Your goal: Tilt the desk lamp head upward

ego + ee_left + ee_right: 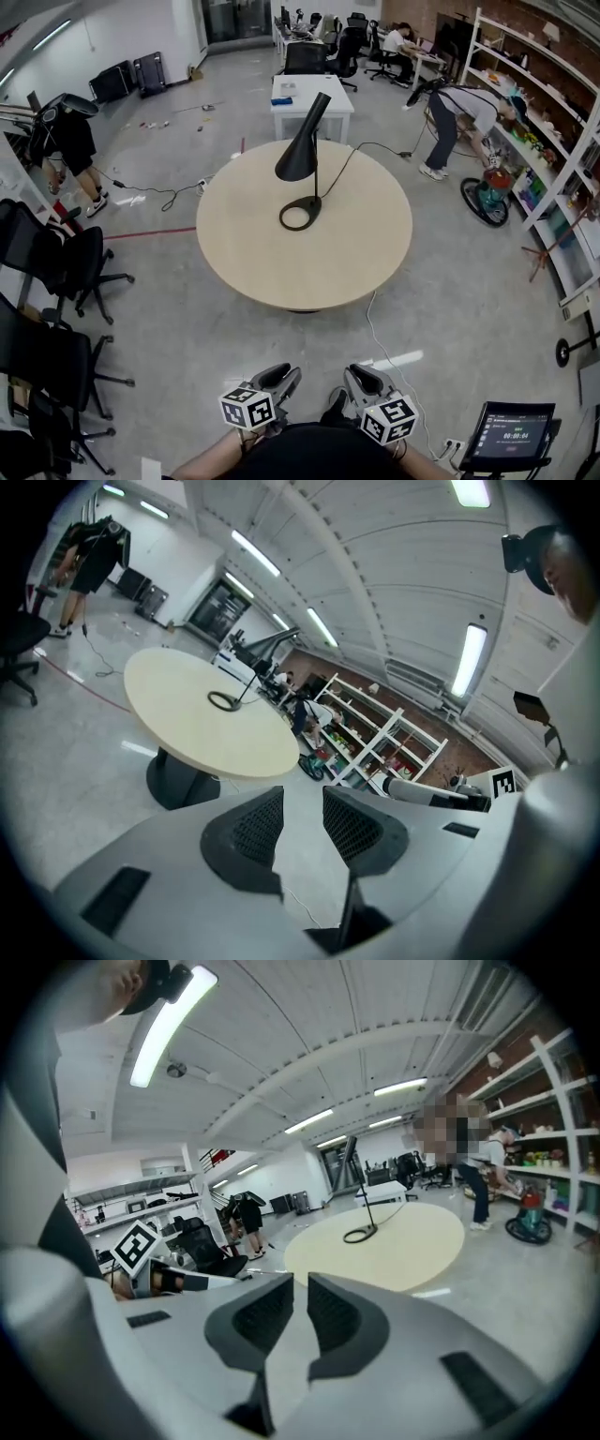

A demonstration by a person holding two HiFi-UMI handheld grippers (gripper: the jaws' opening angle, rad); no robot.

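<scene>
Item by item, from your left: black office chairs (pixel 58 264) line the floor's edge, seen whole only in the head view. Your left gripper (pixel 289 374) sits low and close to your body, jaws drawn together on nothing; its own view (pixel 302 803) confirms the mesh pads nearly meeting with bare floor behind them. Ahead, well apart from both grippers, stands the round table (pixel 253 258), bearing the black desk lamp (pixel 317 178) near its far middle. Only the head view gives you the cone-shaped lamp head (pixel 302 150) plainly, angled down beside the stem; the left gripper view offers mainly the ring base (pixel 223 700). Your right gripper (pixel 359 374) matches the left, clenched and empty (pixel 300 1299). A tablet screen (pixel 513 433) stands at your right.
</scene>
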